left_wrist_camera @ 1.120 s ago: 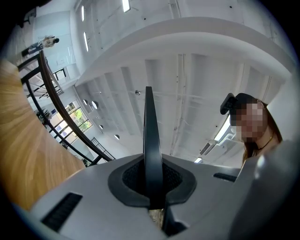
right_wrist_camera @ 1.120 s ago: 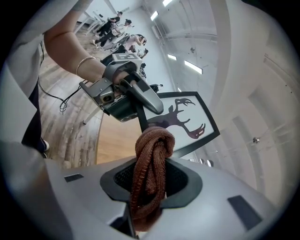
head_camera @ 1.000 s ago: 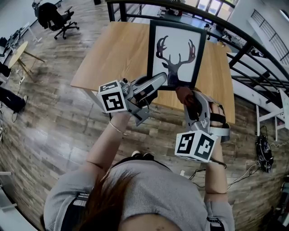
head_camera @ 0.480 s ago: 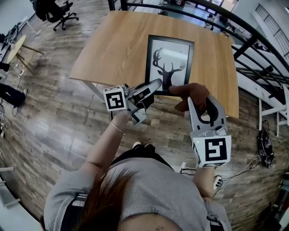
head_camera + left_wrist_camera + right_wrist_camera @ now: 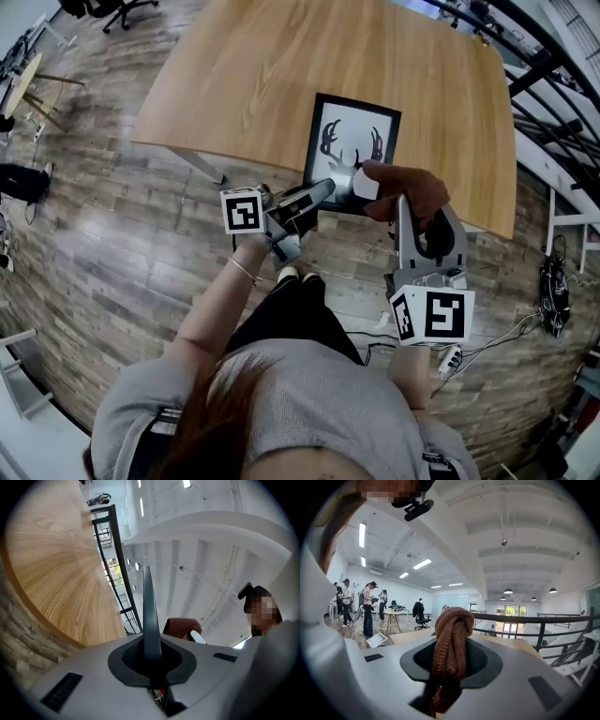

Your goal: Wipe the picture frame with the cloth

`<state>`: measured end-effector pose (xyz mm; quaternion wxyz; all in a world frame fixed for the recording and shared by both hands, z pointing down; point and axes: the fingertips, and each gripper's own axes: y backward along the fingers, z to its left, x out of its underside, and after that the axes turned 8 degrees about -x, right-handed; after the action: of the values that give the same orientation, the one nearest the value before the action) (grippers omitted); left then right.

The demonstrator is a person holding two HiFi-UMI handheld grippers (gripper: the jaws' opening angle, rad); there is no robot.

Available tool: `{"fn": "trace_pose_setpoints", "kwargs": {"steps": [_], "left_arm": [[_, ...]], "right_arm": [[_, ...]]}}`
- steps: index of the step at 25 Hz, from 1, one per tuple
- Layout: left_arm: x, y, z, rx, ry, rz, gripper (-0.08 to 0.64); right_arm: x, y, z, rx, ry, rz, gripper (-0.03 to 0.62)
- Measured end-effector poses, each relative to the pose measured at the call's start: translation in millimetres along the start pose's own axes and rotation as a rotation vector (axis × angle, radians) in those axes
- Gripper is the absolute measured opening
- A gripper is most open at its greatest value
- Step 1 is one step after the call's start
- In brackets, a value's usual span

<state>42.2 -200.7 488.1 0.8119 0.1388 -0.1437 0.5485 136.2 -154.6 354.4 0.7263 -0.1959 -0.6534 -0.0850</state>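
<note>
The picture frame [image 5: 352,141], black with a white mat and a deer-head print, is held over the near edge of the wooden table [image 5: 244,84]. My left gripper [image 5: 323,194] is shut on its lower left edge. In the left gripper view the frame [image 5: 149,606] shows as a thin dark blade between the jaws. My right gripper [image 5: 405,202] is shut on a brown knitted cloth [image 5: 408,187], which lies against the frame's lower right corner. In the right gripper view, the cloth [image 5: 450,634] bulges up between the jaws. I cannot tell whether the frame rests on the table.
A black railing [image 5: 548,89] runs along the table's right side. Wood floor [image 5: 112,244] surrounds the table, with cables [image 5: 553,295] at the right. The person's feet [image 5: 292,275] stand just short of the table edge. Several people [image 5: 365,606] stand far off.
The frame has come down from in front of the head toward the table's near edge, still in the left gripper. The right gripper rolled upright and brought the cloth to the frame's lower right.
</note>
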Motion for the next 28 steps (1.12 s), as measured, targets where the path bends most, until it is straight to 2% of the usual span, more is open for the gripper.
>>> {"fn": "trace_pose_setpoints", "kwargs": {"steps": [2,5,11,15,20,28], "left_arm": [[4,0,18,-0.028,0.035,0.012,0.015],[9,-3,32,-0.030,0.100,0.021,0.015],[17,-6,65,-0.066,0.188,0.084,0.015],[16,-10,82,-0.058,0.251,0.084,0.015],[16,-11,101,-0.064,0.301,0.072,0.015],[18,-15,122,-0.109,0.379,0.106,0.015]], "right_arm": [[14,-10,1,0.002,0.015,0.032,0.133],[32,-19,3,0.006,0.040,0.073,0.133],[51,-36,2,-0.009,-0.018,0.085,0.133],[62,-43,-5,-0.002,-0.045,0.091,0.133],[73,-54,-5,0.000,-0.064,0.102,0.133],[81,-64,-2,-0.015,-0.096,0.110,0.133]]}}
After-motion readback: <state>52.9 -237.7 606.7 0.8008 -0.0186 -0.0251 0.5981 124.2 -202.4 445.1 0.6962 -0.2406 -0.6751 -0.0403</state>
